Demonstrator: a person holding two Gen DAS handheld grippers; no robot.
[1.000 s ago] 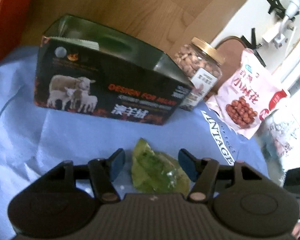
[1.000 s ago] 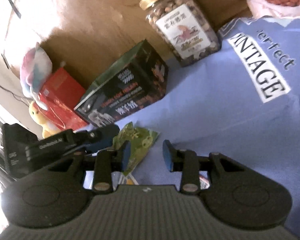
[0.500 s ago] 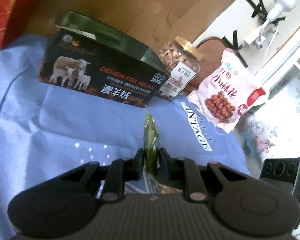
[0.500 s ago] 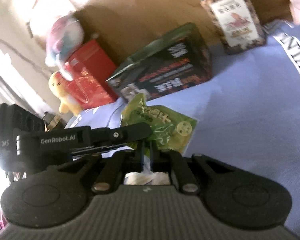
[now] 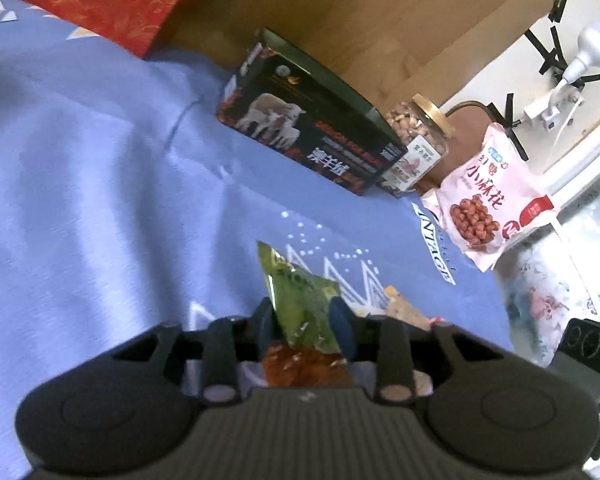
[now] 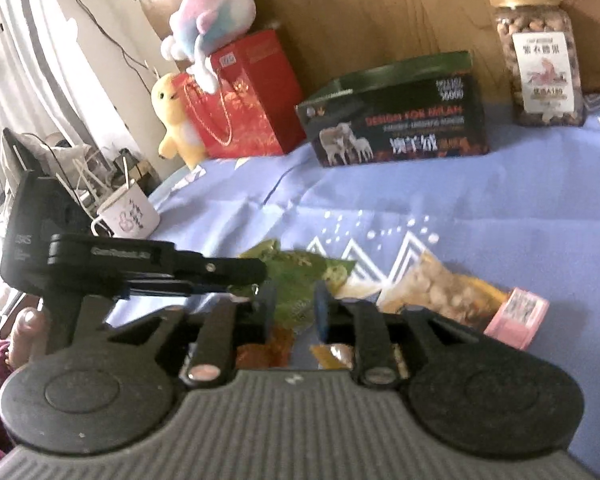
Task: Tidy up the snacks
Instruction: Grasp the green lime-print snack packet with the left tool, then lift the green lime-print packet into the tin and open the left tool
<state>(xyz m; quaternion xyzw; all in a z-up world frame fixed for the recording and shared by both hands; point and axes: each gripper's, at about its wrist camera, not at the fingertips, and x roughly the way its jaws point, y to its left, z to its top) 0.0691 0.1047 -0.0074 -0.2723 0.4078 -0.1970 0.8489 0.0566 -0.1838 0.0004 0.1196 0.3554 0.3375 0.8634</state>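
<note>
Green snack packet [image 5: 300, 308] lies between both hand-held grippers.

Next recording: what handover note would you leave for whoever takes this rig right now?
Left claw: jaws just opened, green snack packet between them, not pinched.
Right claw: likewise just opened around the same packet.
Packet rests beside an orange packet, a yellow packet and a pink pack on the blue cloth; nut jar and pink snack bag stand behind.
Done: green packet is with the pile. Left: probably withdraw both claws, then sort the rest.
</note>
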